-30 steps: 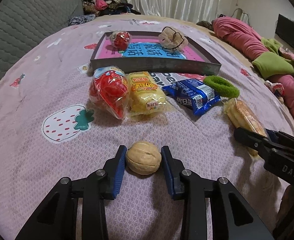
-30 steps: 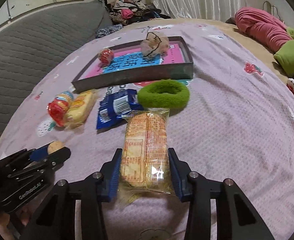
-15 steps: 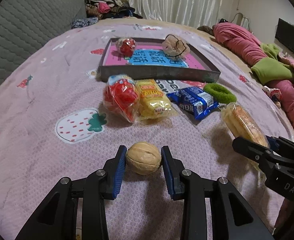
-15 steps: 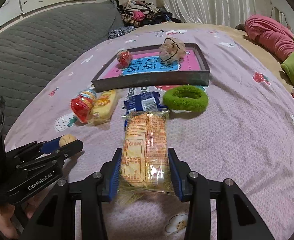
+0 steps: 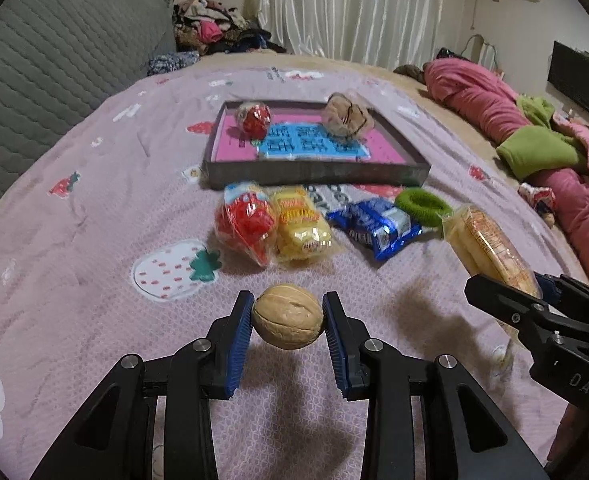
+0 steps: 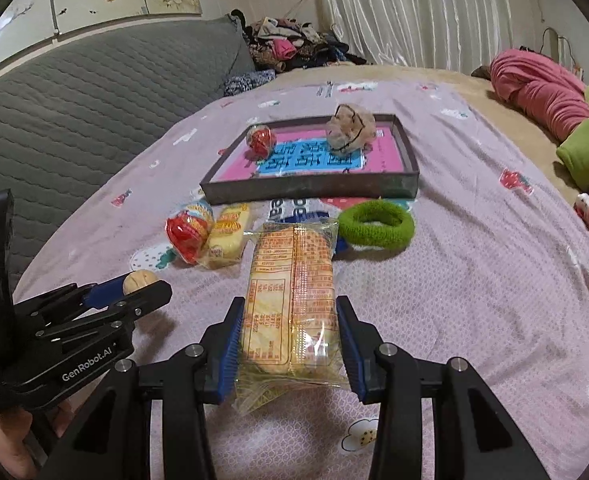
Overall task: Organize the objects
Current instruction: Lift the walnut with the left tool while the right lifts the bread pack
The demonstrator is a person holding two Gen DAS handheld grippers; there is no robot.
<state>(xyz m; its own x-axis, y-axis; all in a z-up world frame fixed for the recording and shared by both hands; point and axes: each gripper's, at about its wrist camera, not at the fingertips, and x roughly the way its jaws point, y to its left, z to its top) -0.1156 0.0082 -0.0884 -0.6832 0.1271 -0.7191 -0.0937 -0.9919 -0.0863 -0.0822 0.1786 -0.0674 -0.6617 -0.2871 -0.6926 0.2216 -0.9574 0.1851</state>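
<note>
Across the pink bedspread, a dark tray at the far side holds a red wrapped candy and a beige bundle. Near its front wall lie a red snack pack, yellow snack pack, blue wrapper and green hair tie. Nearest, the right gripper pinches a cracker packet, and the left gripper clamps a walnut above the cloth.
</note>
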